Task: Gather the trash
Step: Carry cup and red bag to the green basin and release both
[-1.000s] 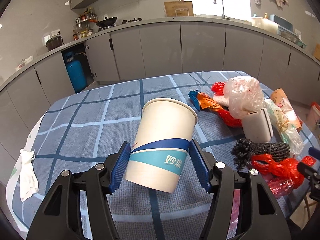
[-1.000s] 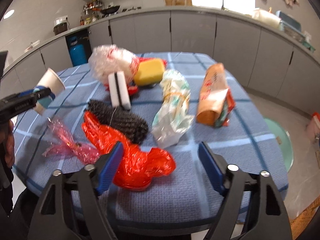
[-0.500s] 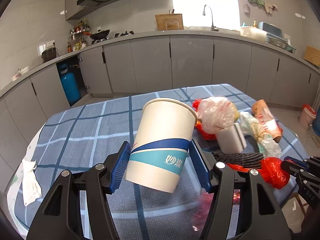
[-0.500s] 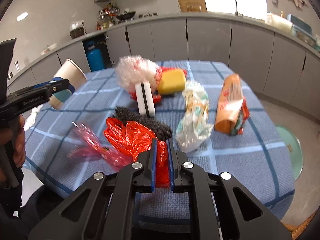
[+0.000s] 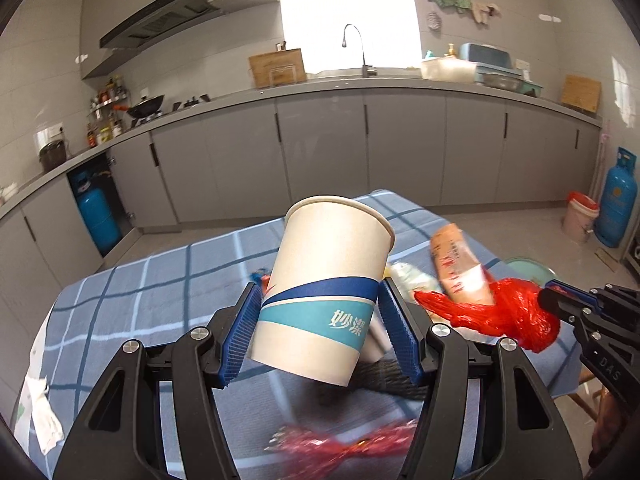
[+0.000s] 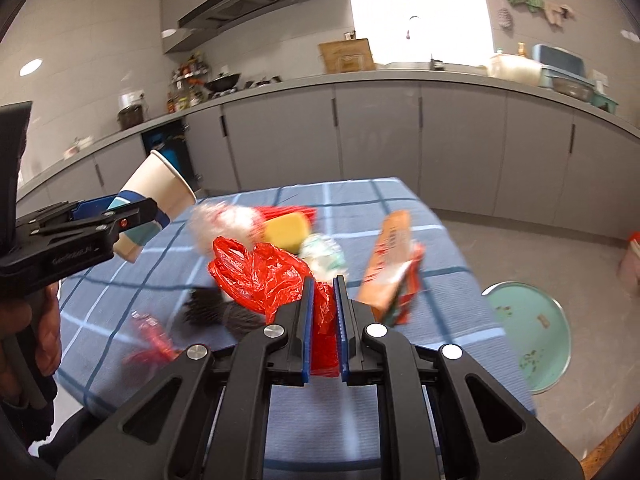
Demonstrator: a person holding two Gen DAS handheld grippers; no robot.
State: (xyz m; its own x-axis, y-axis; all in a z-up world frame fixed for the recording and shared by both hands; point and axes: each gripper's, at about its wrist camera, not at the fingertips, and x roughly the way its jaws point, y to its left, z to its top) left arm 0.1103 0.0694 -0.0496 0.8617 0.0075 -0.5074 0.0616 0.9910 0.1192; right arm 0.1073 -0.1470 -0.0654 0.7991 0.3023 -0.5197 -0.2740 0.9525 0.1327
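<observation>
Above the blue checked desk [image 6: 404, 216], both grippers now carry trash. A second ago the right gripper [image 6: 323, 320] stood wide open over the crumpled red plastic bag [image 6: 264, 276] lying on the cloth; its blue fingers [image 6: 306, 320] have since pinched shut on a fold of that bag and raised it clear, so in the left wrist view it dangles at about 3 o'clock from the right gripper's tip. The left gripper [image 5: 320, 336] has not changed its hold: its fingers [image 5: 240, 336] clamp the white paper cup with blue and teal bands [image 5: 328, 292] at the lower wall, mouth tipped away toward 12 o'clock, and it too has come up off the desk.

Two pieces look secured, so the likely next step is carrying them to a bin. A round pale-green tub [image 6: 528, 340] sits on the floor at about 3 o'clock of the desk in the right wrist view and may serve. More waste remains on the cloth: an orange snack wrapper [image 6: 392, 256], a yellow sponge [image 6: 288, 228], a dark knitted glove [image 6: 216, 308] and pink crinkled film [image 5: 340, 444] nearest the person.
</observation>
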